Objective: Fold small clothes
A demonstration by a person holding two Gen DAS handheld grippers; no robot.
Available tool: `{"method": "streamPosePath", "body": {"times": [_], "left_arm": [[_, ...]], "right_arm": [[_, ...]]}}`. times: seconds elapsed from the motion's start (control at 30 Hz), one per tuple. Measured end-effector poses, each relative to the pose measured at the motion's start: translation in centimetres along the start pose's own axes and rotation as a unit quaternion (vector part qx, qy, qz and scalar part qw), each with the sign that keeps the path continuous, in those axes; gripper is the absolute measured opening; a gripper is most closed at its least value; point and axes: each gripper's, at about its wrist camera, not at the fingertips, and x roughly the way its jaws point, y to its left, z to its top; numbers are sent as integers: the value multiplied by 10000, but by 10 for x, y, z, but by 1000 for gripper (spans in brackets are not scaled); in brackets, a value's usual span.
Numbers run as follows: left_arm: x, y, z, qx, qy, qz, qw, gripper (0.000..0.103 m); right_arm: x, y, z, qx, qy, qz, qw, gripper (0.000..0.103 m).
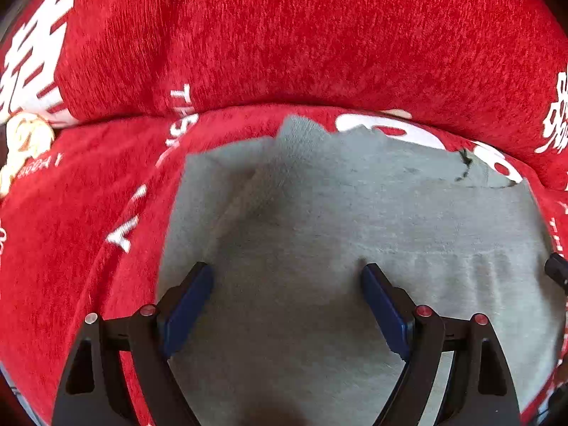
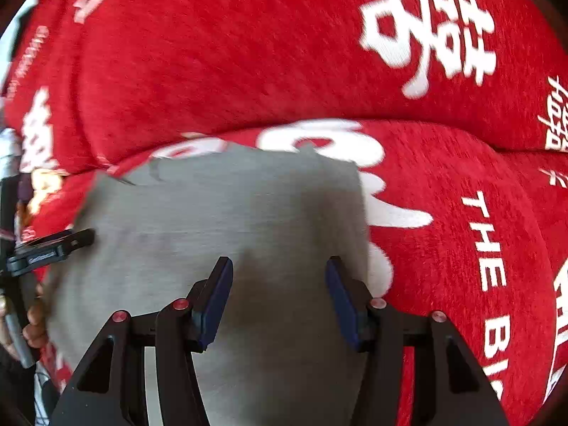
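Observation:
A small grey garment (image 1: 355, 220) lies flat on a red cover with white lettering (image 1: 81, 234). It has a fold line along its left part and a ribbed band at the right. My left gripper (image 1: 287, 277) is open just above the grey cloth, its blue pads (image 1: 188, 305) empty. In the right wrist view the same grey garment (image 2: 220, 213) fills the middle. My right gripper (image 2: 278, 273) is open over its right part near the edge, holding nothing. The left gripper (image 2: 53, 248) shows at the far left of that view.
A red cushion with large white characters (image 2: 248, 53) rises behind the garment in both views. A pale patterned object (image 1: 25, 142) sits at the left edge. The red cover (image 2: 461, 241) extends to the right of the garment.

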Motion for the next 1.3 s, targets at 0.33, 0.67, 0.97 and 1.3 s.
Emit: {"method": "streamPosePath", "body": {"times": [0.33,0.67,0.97,1.3], "left_arm": [[-62,89,-69,-1033,-525,-905,9891,87],[-56,96,-105,-899,-462,-1883,9769,93],[-55,106,-114,-1163,-841,-2941,9449,52],[-61,104,-116,-1180,-966,-2434,9579,23]], "right_arm": [[-43,31,-21,-223,-406,131,9988,60],[-47,103,-43,-809,-283,409,9955,61],[-35,165,-35,-1417,-77,411,9890,61],[29,257,17,-1480,754,878,9822,67]]}}
